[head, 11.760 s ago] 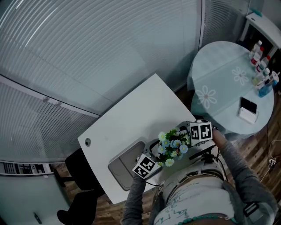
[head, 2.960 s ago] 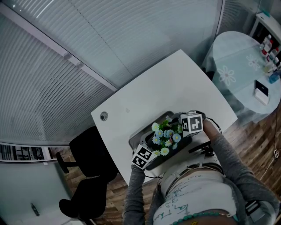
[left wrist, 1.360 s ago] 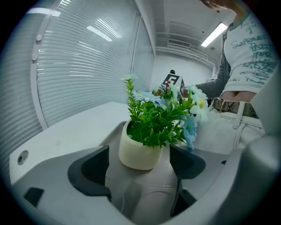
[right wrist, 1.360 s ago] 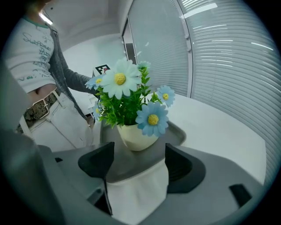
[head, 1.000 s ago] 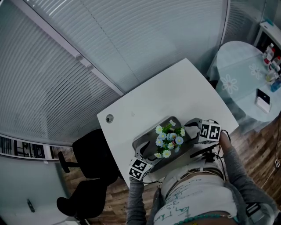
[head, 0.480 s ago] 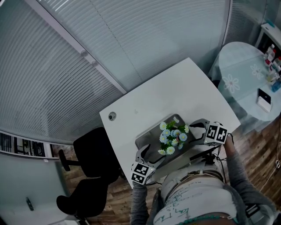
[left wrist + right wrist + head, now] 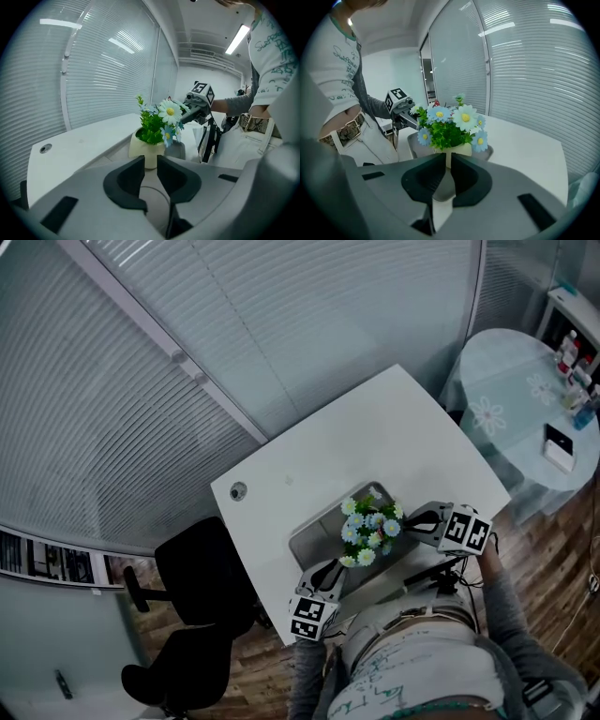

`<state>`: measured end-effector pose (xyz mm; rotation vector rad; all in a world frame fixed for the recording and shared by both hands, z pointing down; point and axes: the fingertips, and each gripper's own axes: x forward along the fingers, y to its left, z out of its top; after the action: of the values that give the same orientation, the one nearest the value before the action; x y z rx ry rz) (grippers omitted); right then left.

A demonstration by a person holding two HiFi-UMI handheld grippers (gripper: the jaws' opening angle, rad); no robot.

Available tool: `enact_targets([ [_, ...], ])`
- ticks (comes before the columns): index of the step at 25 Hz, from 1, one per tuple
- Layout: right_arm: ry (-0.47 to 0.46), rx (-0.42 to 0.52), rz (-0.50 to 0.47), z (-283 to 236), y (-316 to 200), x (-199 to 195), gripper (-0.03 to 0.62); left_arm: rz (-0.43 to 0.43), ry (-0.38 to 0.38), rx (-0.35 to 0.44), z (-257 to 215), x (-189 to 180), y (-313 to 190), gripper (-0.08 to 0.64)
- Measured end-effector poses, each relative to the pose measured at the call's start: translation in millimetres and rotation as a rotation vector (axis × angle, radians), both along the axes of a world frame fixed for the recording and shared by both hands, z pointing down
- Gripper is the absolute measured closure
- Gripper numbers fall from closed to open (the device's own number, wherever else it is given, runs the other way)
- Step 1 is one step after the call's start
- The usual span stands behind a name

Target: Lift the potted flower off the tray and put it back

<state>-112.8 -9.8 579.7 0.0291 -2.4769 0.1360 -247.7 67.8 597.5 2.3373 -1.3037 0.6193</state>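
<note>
White counter (image 7: 375, 437) in an office with slatted blinds behind; head view looks steeply down. Nearest, at 6 o'clock, the person's printed shirt (image 7: 422, 671), cut off by the frame edge.

Left claw (image 7: 328, 570) sits at 7 o'clock of the potted flower (image 7: 368, 526), marker cube toward the person. Its jaws have just been closing: drawn close, narrow slit left, nothing between them. Right claw (image 7: 418, 518) at 3 o'clock of the flower, jaws also just closing, now all but together, clenched on nothing. Both are clear of the pot and point at it.

The flower is at the 4 o'clock end of the grey tray (image 7: 314, 542). From above, blue and white blooms hide the cream pot. In both gripper views the jaws cover the pot's base, so contact with the tray can't be confirmed; grey rim shows just behind it.

Farther: round cable hole (image 7: 238, 490) at 10 o'clock on the counter. Black chair (image 7: 192, 582) at 8 o'clock on the wood floor, partly under the counter's edge. Round table (image 7: 511, 427) with daisy-print cloth at 2 o'clock, with a phone (image 7: 559, 446) and bottles (image 7: 574, 367) too small to read.
</note>
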Motion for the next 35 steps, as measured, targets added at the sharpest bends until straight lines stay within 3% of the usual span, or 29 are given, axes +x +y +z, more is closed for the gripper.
enact_targets([
  [6, 0.026, 0.051, 0.027, 1, 6, -1, 0.56, -0.055, 0.031, -0.004, -2, -1, -2, 0.549],
  [16, -0.057, 0.081, 0.156, -16, -6, -8, 0.56, -0.171, 0.042, -0.049, 0, 10, -1, 0.549],
  [21, -0.035, 0.096, 0.156, -22, -9, -4, 0.56, -0.21, 0.053, -0.067, 0, 24, 3, 0.549],
  [35, -0.094, 0.06, 0.138, -48, 17, 39, 0.56, -0.344, 0.117, -0.074, -21, 86, 16, 0.549],
])
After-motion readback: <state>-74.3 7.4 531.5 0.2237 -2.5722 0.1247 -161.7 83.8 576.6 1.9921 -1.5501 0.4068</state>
